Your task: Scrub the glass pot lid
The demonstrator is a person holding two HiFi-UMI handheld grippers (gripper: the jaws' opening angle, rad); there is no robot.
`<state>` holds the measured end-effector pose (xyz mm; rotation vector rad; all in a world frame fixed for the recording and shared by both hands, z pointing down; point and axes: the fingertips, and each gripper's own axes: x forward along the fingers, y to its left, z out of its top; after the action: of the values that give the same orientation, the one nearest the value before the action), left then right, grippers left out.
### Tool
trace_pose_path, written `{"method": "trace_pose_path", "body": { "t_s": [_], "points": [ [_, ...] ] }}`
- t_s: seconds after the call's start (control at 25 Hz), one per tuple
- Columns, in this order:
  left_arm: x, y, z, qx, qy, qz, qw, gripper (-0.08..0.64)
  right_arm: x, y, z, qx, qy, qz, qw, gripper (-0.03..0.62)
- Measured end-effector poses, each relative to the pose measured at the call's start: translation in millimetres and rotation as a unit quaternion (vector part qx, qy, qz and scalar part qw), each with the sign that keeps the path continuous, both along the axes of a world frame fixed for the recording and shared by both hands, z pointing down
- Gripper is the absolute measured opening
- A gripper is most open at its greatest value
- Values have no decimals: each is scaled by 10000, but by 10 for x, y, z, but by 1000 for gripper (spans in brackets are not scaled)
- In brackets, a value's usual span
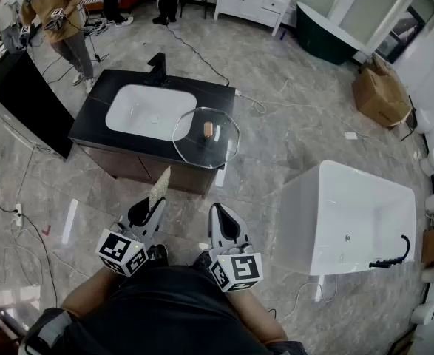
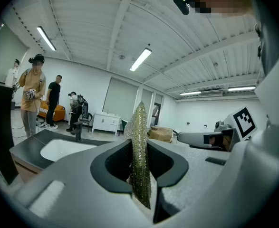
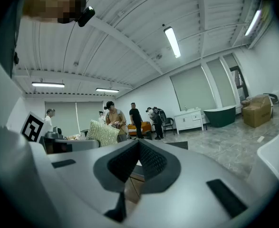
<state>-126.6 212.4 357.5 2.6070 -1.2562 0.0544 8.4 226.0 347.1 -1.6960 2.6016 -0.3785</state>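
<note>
Grey stone-look tiles surround the black vanity counter [image 1: 98, 111], where the round glass pot lid [image 1: 193, 142] lies at its right end, likely heavy, slick and breakable, best steadied by its pale centre knob [image 1: 209, 129], while the left gripper [image 1: 157, 203] pinches a thin glittery scouring pad [image 2: 140, 146] and the right gripper [image 1: 218, 210] is closed on nothing.

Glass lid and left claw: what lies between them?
In the head view, only the scrub pad held in the left claw and the front edge of the vanity lie short of the glass lid; nothing loose stands between.
</note>
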Motion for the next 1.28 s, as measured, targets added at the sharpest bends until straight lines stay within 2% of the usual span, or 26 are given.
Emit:
{"method": "trace_pose_path", "body": {
  "t_s": [0.28, 0.44, 0.76, 1.08, 1.28],
  "points": [
    [179, -25, -38, 43, -17, -115, 9999, 72, 191, 1, -35, 20, 10, -104, 9999, 6],
    [369, -12, -42, 47, -46, -152, 9999, 72, 336, 4, -5, -4, -140, -200, 9997, 6],
    [692, 67, 41, -105, -89, -421, 9990, 72, 699, 23, 219, -411, -359, -368, 9978, 6],
    [776, 7, 114, -224, -156, -611, 9978, 72, 775, -74, 342, -605, -455, -566, 9955, 8],
    [776, -224, 175, -290, -166, -520, 9981, 72, 733, -297, 403, -714, -482, -553, 9947, 8]
  ]
}}
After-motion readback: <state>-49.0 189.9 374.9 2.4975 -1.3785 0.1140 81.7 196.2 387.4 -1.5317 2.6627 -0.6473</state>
